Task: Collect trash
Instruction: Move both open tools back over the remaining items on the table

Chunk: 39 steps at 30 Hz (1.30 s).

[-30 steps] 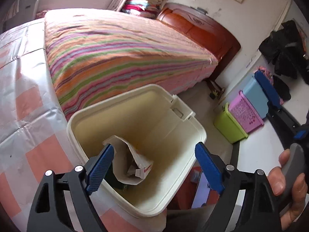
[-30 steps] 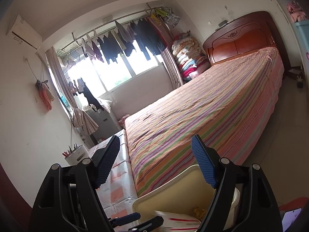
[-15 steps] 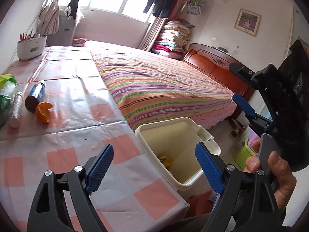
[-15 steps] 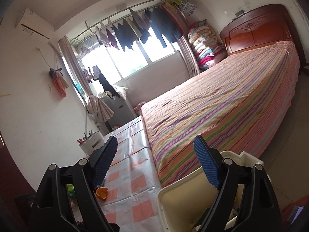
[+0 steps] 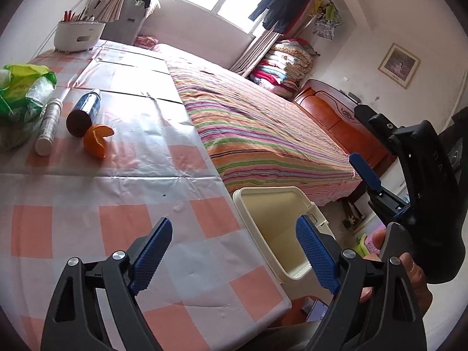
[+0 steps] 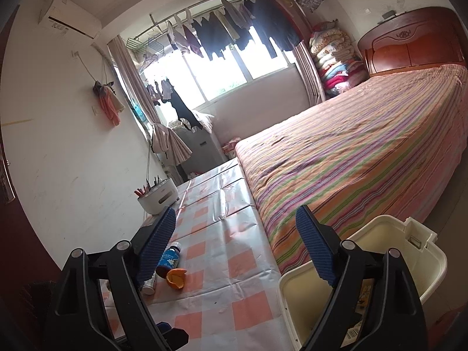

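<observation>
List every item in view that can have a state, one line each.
left tool: open, empty
right tool: open, empty
bin: lidless, upright beside the table
bottle: lying on its side
tube: lying flat
orange peel: loose on the tablecloth
green bag: crumpled

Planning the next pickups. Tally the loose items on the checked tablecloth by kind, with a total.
Orange peel: 1
Bottle with blue label: 1
Grey-white tube: 1
Green plastic bag: 1
White holder with utensils: 1
Total: 5
</observation>
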Motion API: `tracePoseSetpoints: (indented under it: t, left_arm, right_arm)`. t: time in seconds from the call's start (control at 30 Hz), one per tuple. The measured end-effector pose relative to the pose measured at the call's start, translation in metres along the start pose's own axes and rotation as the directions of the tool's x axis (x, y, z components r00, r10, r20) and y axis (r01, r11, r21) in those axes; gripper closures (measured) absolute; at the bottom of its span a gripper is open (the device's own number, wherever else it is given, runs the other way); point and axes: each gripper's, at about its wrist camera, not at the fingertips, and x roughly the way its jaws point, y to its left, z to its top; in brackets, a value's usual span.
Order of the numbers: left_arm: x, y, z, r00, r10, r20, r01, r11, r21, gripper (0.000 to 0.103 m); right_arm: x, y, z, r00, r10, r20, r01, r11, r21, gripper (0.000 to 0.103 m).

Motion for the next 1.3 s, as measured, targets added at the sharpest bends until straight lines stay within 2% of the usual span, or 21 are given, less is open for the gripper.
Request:
tracePoseSetpoints:
  t: [0.47,0.73,1.07,1.3]
  left_arm:
    - [-0.010,0.013,-0.005,1.000,0.018,0.006,-0.018,1.000,-0.007,0.019]
    - [-0.023,0.026,0.000,0.998,0.036,0.053,-0.035,0.999,-0.031,0.019]
    - [-0.047,0.062,0.007,0.990,0.097,0.105,-0.093,0.995,-0.047,0.019]
    - [-0.068,0.097,0.016,0.975,0.154,0.158,-0.141,0.986,-0.090,0.019]
  right_arm:
    - [0.007,0.016,-0.006,0.999,0.014,-0.038,-0.015,0.999,-0.035,0.020]
    - [0.011,0.022,-0.009,0.998,0.011,-0.064,-0.014,0.998,-0.059,0.020]
    - [0.025,0.041,-0.022,0.994,-0.001,-0.111,-0.013,0.992,-0.122,0.020]
    - [0.044,0.065,-0.038,0.984,0.021,-0.179,-0.055,0.981,-0.184,0.020]
